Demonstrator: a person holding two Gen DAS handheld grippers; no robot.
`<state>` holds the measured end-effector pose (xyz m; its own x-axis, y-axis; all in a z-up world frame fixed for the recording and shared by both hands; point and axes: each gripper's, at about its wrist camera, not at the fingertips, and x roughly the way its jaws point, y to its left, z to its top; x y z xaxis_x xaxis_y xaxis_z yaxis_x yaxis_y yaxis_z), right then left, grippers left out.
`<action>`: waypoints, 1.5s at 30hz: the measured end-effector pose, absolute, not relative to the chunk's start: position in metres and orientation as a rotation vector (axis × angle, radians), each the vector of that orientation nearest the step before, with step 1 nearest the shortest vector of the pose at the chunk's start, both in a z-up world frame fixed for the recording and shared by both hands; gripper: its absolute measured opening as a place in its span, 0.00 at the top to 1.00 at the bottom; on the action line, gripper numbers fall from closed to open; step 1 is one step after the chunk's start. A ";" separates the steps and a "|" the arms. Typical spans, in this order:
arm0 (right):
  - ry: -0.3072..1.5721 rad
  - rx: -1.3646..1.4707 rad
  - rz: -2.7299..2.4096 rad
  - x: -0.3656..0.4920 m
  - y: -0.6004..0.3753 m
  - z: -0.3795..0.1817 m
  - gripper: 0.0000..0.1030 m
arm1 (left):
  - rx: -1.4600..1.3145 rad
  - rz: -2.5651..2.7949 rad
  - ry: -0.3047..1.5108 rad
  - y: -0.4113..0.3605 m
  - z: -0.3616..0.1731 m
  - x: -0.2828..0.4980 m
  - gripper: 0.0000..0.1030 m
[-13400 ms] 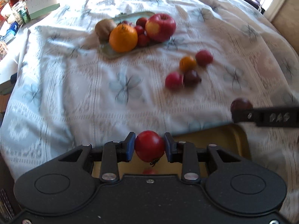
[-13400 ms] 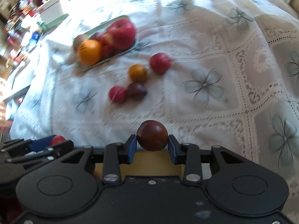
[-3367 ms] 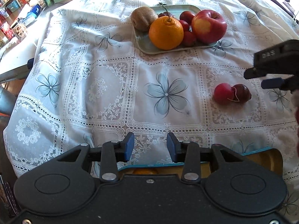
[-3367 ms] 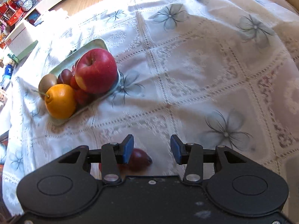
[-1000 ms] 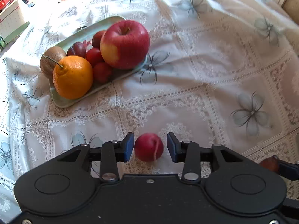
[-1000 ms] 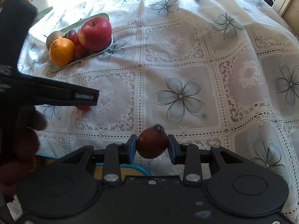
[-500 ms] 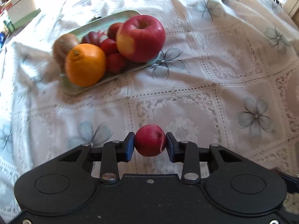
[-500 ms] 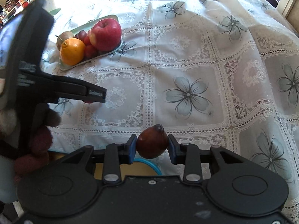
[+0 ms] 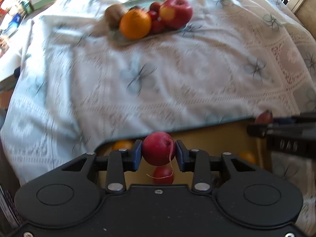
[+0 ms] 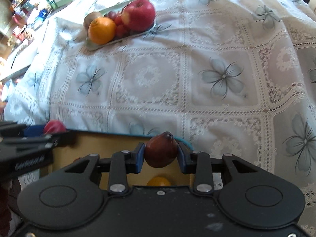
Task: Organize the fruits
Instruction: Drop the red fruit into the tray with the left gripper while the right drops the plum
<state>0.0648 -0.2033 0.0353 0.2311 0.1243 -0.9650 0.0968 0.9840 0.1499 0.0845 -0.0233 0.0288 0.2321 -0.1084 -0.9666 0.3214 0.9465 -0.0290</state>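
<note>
My left gripper (image 9: 158, 151) is shut on a small red fruit (image 9: 158, 148) with a thin pale stem, held above a yellow tray (image 9: 207, 138) with a blue rim. In the tray lie another red fruit (image 9: 163, 174) and small orange fruits (image 9: 122, 144). My right gripper (image 10: 161, 154) is shut on a dark red pointed fruit (image 10: 161, 152), over the same yellow tray (image 10: 110, 144), with an orange fruit (image 10: 158, 181) below it. Each gripper shows at the edge of the other's view.
A pale green dish (image 10: 118, 39) at the far side of the lace tablecloth holds a big red apple (image 10: 139, 15), an orange (image 10: 101, 30), a kiwi (image 10: 91, 19) and small dark red fruits. Boxes and clutter stand beyond the far left table edge (image 10: 29, 9).
Both grippers have pulled back from the cloth toward the near edge and now hold their fruits over the yellow tray. The left gripper closed on the red fruit one second ago.
</note>
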 end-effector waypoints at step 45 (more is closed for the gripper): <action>1.369 0.103 -0.001 0.048 -0.177 0.020 0.64 | 0.170 -0.164 1.208 0.005 0.010 0.029 0.55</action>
